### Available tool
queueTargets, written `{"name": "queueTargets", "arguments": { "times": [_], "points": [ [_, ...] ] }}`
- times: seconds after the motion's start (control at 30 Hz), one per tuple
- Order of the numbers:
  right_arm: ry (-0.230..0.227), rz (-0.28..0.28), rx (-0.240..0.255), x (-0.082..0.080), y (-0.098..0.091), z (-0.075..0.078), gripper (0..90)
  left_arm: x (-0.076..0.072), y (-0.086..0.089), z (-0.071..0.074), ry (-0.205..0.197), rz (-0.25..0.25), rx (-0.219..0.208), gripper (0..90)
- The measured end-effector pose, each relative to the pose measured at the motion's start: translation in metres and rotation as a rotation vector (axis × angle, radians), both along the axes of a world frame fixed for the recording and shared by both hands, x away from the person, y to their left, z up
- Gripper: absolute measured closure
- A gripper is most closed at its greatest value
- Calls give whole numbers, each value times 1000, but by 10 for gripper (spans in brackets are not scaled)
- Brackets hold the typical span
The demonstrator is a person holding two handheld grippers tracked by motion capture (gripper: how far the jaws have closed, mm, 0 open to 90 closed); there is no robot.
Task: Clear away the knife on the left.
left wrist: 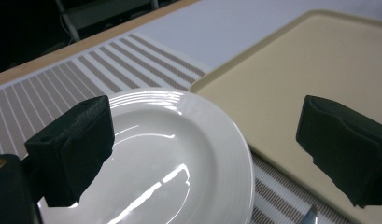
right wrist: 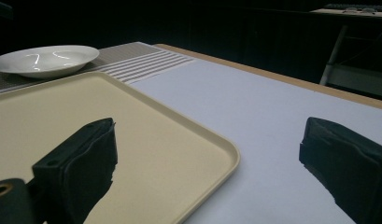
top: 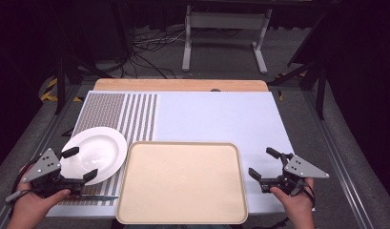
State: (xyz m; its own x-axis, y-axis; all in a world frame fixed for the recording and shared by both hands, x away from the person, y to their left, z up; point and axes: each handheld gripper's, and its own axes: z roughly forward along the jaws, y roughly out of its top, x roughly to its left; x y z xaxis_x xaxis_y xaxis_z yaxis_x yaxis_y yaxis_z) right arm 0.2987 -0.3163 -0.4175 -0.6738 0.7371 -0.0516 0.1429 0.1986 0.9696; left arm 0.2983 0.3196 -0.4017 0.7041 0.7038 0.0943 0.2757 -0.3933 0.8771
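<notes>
At the worktop's near-left corner, the left tool hangs released over the white plate, whose glazed rim could slip the jaws and knock the knife. Beside it lies the beige tray; the right tool gapes empty at the near-right edge.

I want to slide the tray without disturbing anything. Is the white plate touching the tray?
Apart. In the left gripper view a strip of striped mat shows between the white plate rim and the tray edge.
</notes>
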Motion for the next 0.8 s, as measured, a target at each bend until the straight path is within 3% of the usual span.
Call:
{"name": "queueTargets", "arguments": {
  "times": [0.43, 0.6, 0.8],
  "points": [
    [19, 13, -2, 2, 0, -5, 47, 2, 4, 11, 97, -58, 174, 72],
    [29, 20, -6, 2, 1, -6, 47, 3, 5, 16, 120, -73, 211, 73],
    [35, 27, -12, 3, 1, -7, 47, 3, 7, 25, 180, -107, 281, 73]
  ]
}}
